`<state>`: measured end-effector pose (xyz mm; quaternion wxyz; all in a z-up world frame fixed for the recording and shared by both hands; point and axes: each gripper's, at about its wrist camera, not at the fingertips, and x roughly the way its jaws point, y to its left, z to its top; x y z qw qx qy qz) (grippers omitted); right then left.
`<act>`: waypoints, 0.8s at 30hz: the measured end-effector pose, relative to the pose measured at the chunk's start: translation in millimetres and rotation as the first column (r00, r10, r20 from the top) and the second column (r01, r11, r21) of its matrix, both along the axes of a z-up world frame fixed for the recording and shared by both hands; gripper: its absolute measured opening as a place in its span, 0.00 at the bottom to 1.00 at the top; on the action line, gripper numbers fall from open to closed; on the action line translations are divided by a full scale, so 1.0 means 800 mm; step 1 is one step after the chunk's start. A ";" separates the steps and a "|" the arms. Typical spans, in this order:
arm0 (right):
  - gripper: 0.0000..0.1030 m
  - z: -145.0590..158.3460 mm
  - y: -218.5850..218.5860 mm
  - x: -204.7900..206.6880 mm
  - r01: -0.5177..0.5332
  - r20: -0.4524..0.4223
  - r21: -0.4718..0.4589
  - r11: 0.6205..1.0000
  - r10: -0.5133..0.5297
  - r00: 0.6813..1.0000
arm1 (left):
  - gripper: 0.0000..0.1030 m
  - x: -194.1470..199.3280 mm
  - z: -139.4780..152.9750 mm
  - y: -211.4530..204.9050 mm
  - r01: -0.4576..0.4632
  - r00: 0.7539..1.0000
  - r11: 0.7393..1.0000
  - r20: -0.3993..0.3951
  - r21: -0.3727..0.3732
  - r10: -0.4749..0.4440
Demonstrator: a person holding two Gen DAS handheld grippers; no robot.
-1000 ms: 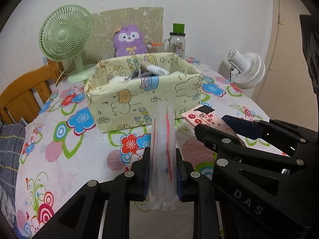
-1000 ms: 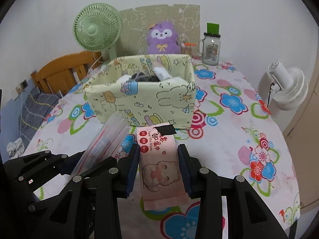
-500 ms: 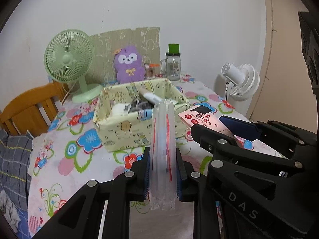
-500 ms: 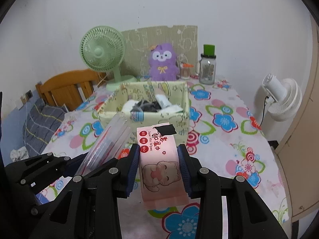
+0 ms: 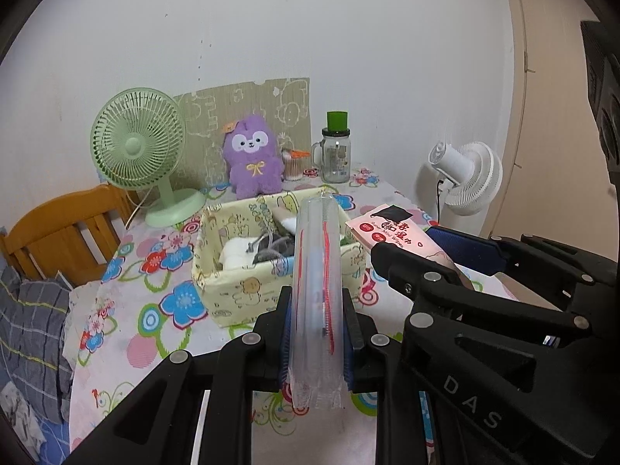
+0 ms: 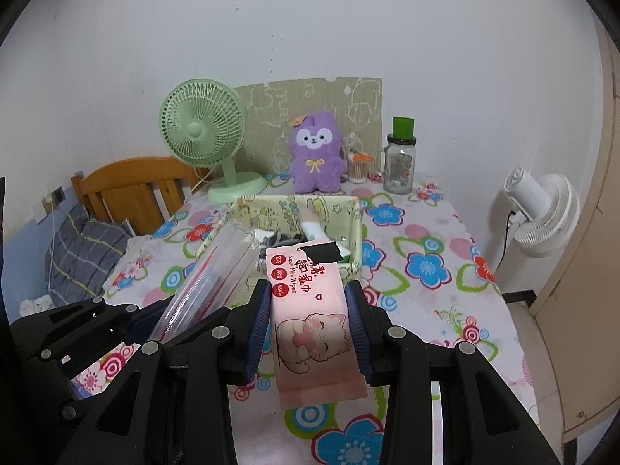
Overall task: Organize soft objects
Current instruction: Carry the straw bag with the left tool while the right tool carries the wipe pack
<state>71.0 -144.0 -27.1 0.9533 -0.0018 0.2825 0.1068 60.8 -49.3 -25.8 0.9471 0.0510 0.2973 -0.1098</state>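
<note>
My left gripper (image 5: 317, 310) is shut on a clear plastic zip bag (image 5: 316, 290) with red lines, held upright above the table. My right gripper (image 6: 309, 294) is shut on a pink wet-wipes pack (image 6: 312, 314) with a cat picture; the pack also shows in the left wrist view (image 5: 395, 232). Both are raised in front of the yellow cartoon-print fabric box (image 5: 248, 286), which holds white and grey soft items (image 5: 255, 252). The box shows in the right wrist view (image 6: 354, 224) too. The bag (image 6: 205, 286) appears left of the pack there.
A purple plush toy (image 5: 252, 159), a green fan (image 5: 139, 155), a jar with a green lid (image 5: 336, 151) and a printed board stand at the table's back. A white fan (image 5: 469, 178) is off the right edge. A wooden chair (image 5: 66, 232) and grey cloth (image 5: 31, 333) are left.
Both grippers have risen and pulled back from the box with their loads; the box now looks smaller and farther, and its inside shows more.
</note>
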 end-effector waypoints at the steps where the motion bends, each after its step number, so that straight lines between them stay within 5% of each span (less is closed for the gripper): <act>1: 0.41 0.002 0.000 0.002 0.001 0.003 -0.001 1.000 -0.001 1.000 | 0.19 0.002 0.002 0.000 0.001 1.000 1.000 0.003 0.000 -0.001; 24: 0.41 0.009 0.008 0.082 0.017 0.010 -0.007 1.000 -0.017 1.000 | 0.19 0.081 0.008 0.006 -0.017 1.000 1.000 0.021 0.005 0.017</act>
